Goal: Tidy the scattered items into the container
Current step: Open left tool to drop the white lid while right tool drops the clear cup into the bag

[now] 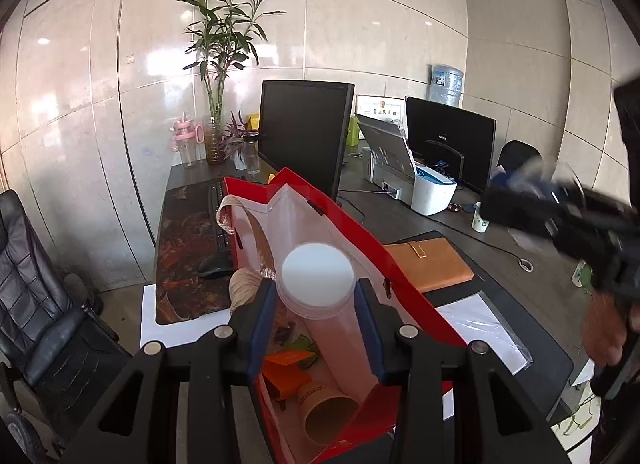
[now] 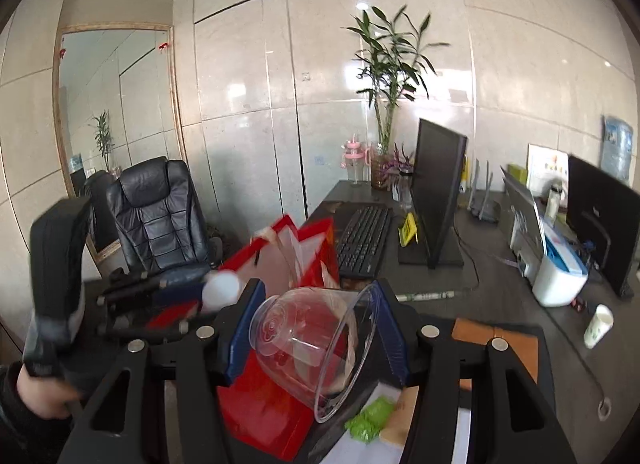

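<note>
A red bag with a white lining (image 1: 344, 232) stands open on the dark desk; it also shows in the right wrist view (image 2: 312, 248). My left gripper (image 1: 316, 288) is shut on a clear tube with a white cap (image 1: 318, 276), held over the bag's mouth. Inside the bag lie a paper cup (image 1: 326, 410), an orange packet (image 1: 286, 368) and a ball of twine (image 1: 244, 284). My right gripper (image 2: 316, 312) is shut on a clear plastic bowl (image 2: 312, 344), held tilted just right of the bag. The left gripper and its white cap (image 2: 222, 290) show blurred at left.
An orange notebook (image 1: 428, 264) lies right of the bag. A green packet (image 2: 370, 420) lies on white paper near the front. A keyboard (image 2: 364, 240), two monitors (image 1: 304, 132), a printer (image 1: 416, 180), paper cups (image 2: 598, 324), a plant and a black chair (image 2: 160, 216) surround the bag.
</note>
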Motion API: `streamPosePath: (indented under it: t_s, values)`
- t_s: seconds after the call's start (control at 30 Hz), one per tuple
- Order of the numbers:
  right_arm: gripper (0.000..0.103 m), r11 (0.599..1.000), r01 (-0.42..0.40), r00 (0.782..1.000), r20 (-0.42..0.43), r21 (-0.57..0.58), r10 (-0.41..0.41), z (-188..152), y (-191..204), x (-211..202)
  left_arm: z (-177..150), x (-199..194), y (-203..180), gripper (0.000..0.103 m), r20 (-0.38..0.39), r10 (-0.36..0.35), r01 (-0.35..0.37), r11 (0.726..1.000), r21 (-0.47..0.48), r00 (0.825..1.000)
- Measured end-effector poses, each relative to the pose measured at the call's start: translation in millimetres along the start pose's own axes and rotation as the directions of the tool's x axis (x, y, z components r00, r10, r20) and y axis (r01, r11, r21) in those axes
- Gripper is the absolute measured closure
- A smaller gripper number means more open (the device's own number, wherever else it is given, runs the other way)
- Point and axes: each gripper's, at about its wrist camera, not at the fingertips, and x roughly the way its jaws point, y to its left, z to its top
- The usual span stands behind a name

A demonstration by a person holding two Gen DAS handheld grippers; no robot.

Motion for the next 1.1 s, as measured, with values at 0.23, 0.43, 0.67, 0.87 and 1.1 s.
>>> streamPosePath:
  t_s: [0.23, 0.43, 0.67, 0.87, 1.1]
  values:
    - [0.043, 0.991, -0.018, 0.999, -0.036, -0.134, 0.013, 52.9, 31.9, 73.4, -0.9, -1.1, -1.2, 0.059, 0.000, -0.005, 0.005, 1.000, 0.009, 1.000]
    - [0.044, 0.992, -0.061, 0.980, -0.198, -0.107, 0.039, 41.1, 31.4, 137.2, -0.7, -1.7, -0.8, 0.059, -0.007, 0.000, 0.000, 1.000, 0.011, 1.000]
    - [0.043, 0.990, -0.060, 0.964, -0.266, -0.126, 0.024, 28.9, 30.4, 155.3, -0.3, -2.7, 0.8, 0.059, -0.009, -0.002, 0.002, 1.000, 0.016, 1.000]
    - [0.043, 0.991, -0.047, 0.964, -0.264, -0.122, 0.013, 30.9, 29.9, 153.6, -2.6, -4.3, 3.8, 0.042, -0.005, 0.002, -0.002, 1.000, 0.006, 1.000]
    - [0.043, 0.991, -0.053, 0.966, -0.258, -0.121, 0.020, 31.6, 31.3, 151.9, -2.0, -5.0, 4.6, 0.041, -0.006, 0.000, 0.000, 1.000, -0.001, 1.000]
